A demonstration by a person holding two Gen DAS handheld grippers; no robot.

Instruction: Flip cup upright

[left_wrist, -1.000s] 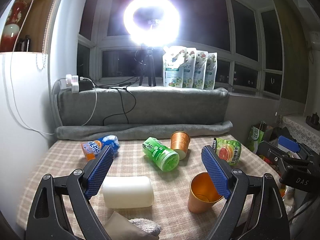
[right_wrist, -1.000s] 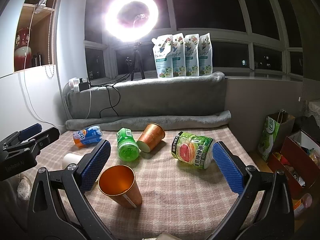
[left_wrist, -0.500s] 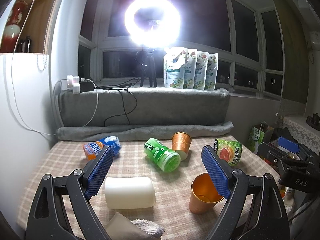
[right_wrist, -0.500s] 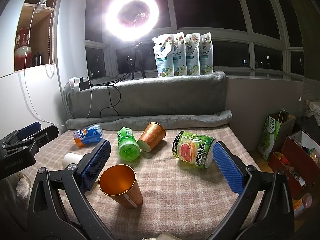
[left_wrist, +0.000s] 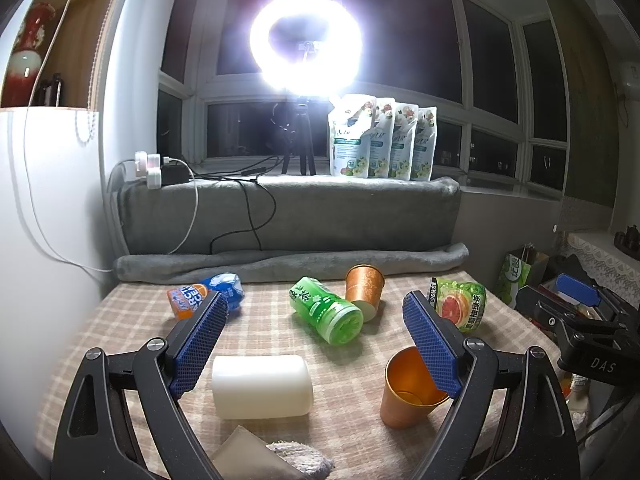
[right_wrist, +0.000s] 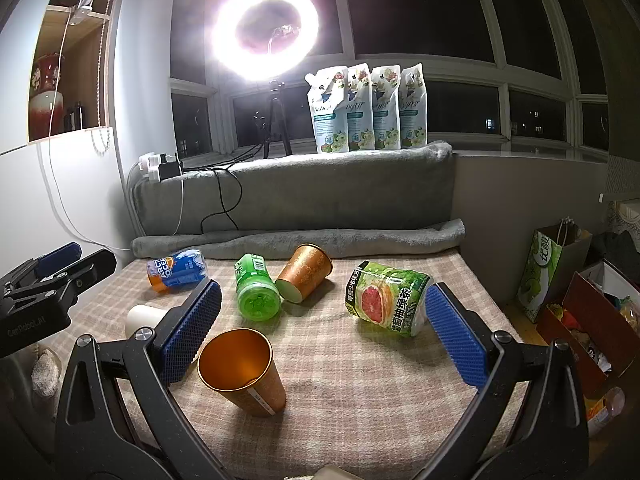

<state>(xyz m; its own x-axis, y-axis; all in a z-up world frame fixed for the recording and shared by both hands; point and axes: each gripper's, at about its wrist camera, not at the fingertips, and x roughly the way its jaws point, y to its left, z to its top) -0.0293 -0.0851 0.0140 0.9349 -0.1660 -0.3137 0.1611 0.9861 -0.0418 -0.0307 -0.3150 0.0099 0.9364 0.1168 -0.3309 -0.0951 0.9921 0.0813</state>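
The upright copper cup (left_wrist: 408, 394) is partly hidden behind the left gripper's (left_wrist: 316, 348) right pad; in the right wrist view it stands just beside the right gripper's (right_wrist: 320, 332) left pad — untouched. Both grippers are held wide apart, empty; a second copper cup (right_wrist: 306, 272) lies on its side beyond, on the checked tablecloth (right_wrist: 360, 380).

Both wrist views face the window — sharing the upright cup (left_wrist: 412, 390) (right_wrist: 240, 366).

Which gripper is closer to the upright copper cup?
Right, by a little. The upright copper cup stands just inside the open right gripper, beside its left finger. The open left gripper has it outside, at its right finger.
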